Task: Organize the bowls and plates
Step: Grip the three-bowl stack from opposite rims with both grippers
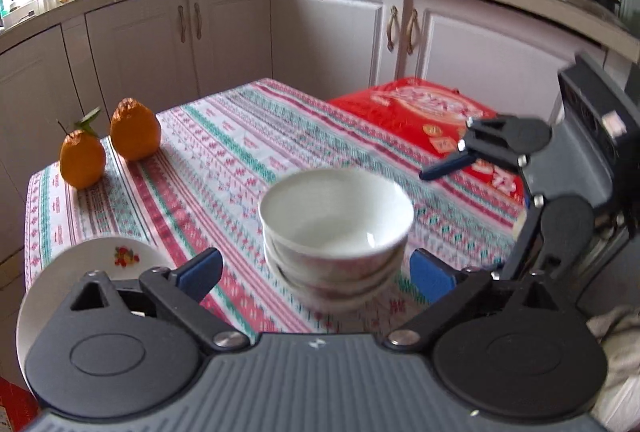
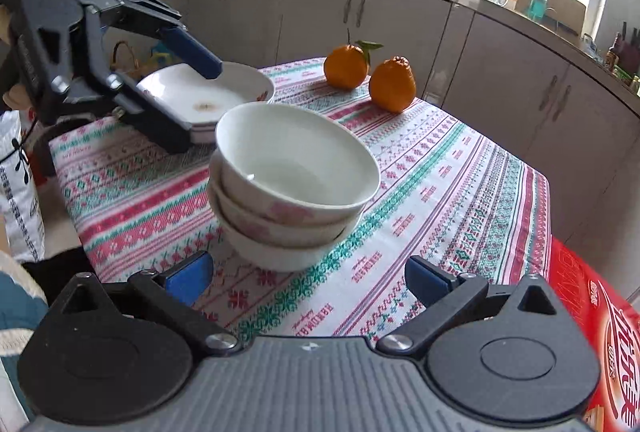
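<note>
Item: stack of bowls [image 2: 292, 188], three white glazed bowls nested, faint pink pattern on the lower two, standing on the patterned tablecloth [image 2: 460, 192] near the table's middle.

Nearest the stack: right gripper [image 2: 308, 278], jaws spread wide, nothing between the pads, just short of the stack's base. Left gripper [image 1: 316, 270], also spread wide and empty, flanks the stack from the other side without touching it.

Just behind the stack, toward the left gripper: stacked plates [image 2: 208, 92], white and shallow, with a small brown mark inside.

Farther back: two oranges [image 2: 370, 74] near the table's far edge. Beside the table, a red box [image 1: 420, 120].

Handling, as judged: ceramic, rigid, fairly heavy together, glaze slippery, chips easily. Best taken at the rim wall of the top bowl; a lifted stack may tilt.
</note>
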`<state>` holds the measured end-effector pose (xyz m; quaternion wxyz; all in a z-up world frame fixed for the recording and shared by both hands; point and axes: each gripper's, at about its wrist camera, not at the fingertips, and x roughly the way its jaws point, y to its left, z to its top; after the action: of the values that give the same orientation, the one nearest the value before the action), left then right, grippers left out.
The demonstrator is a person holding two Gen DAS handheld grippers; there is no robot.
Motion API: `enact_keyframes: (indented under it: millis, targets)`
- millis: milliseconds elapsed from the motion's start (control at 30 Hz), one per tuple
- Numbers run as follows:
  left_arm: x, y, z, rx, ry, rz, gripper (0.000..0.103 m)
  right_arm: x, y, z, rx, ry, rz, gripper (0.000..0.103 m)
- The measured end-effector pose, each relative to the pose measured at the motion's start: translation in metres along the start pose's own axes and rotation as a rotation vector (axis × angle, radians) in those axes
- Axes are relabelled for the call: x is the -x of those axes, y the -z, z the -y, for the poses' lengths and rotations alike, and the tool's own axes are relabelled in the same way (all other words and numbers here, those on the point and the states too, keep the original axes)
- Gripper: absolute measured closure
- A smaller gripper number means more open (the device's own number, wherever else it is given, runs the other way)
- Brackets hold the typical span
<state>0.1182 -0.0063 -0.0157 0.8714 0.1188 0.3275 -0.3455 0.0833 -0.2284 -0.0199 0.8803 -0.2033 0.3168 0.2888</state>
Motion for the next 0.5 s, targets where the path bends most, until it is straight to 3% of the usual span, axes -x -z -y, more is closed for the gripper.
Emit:
enact_keyframes:
  millis: [233,500]
  targets:
    - [-0.019,0.022,0.006,-0.034,0.004,-0.066,0.004,-0.013,0.005,0.005,0.005,-0.003,-0.056,0.0]
    - [-0.04,0.024,0.002,-0.073,0.025,-0.107,0.004,-0.032,0.004,0.014,0.02,-0.041,-0.11,0.0]
